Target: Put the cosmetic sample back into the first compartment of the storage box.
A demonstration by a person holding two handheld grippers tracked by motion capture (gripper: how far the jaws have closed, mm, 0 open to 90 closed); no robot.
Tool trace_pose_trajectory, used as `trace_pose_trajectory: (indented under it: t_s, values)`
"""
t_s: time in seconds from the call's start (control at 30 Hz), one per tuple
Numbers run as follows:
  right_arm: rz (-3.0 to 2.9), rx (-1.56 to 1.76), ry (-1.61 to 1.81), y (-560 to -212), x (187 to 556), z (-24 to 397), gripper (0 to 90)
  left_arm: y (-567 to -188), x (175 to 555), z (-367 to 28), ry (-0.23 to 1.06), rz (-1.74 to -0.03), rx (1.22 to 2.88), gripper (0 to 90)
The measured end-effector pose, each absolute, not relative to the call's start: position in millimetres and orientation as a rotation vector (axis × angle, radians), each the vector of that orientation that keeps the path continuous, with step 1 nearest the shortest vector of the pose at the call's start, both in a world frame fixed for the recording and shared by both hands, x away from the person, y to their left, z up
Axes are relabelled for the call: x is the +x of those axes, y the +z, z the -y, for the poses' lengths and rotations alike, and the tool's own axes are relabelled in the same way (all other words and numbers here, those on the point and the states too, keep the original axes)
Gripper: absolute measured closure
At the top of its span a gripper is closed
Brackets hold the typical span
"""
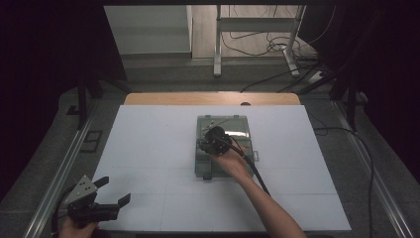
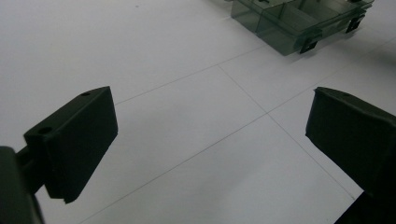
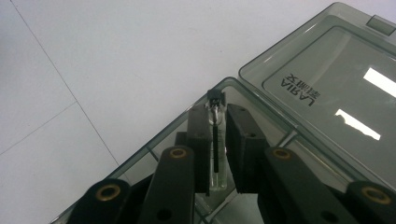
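A clear grey compartment box lies on the white sheet near the table's middle, its lid swung open and lying flat. Over a corner compartment of this box, my right gripper is shut on a thin clear tube with a dark core and a black tip, which stands up between the pads. In the high view the right gripper hangs over the box. My left gripper rests at the near left corner of the sheet, open with nothing between its fingers.
The white sheet covers most of the table, with a wooden edge showing at the back. A metal rail runs along the left side. Cables and desk legs lie on the floor beyond. The box sits ahead of the left gripper.
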State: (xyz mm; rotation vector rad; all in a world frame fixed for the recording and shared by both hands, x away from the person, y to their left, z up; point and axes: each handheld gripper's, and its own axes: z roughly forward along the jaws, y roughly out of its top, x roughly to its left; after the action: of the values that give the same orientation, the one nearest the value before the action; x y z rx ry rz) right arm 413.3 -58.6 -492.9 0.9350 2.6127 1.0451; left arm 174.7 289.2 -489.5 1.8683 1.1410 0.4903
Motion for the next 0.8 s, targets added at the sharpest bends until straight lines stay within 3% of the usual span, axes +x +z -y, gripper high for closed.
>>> trace_pose_trajectory:
  t_s: [0.8]
  values:
    - [-2.613, 0.943, 1.114, -482.5, 402.1, 71.1, 63.1, -489.6, 176.2, -289.2, 0.48, -1.139, 1.87, 2.7]
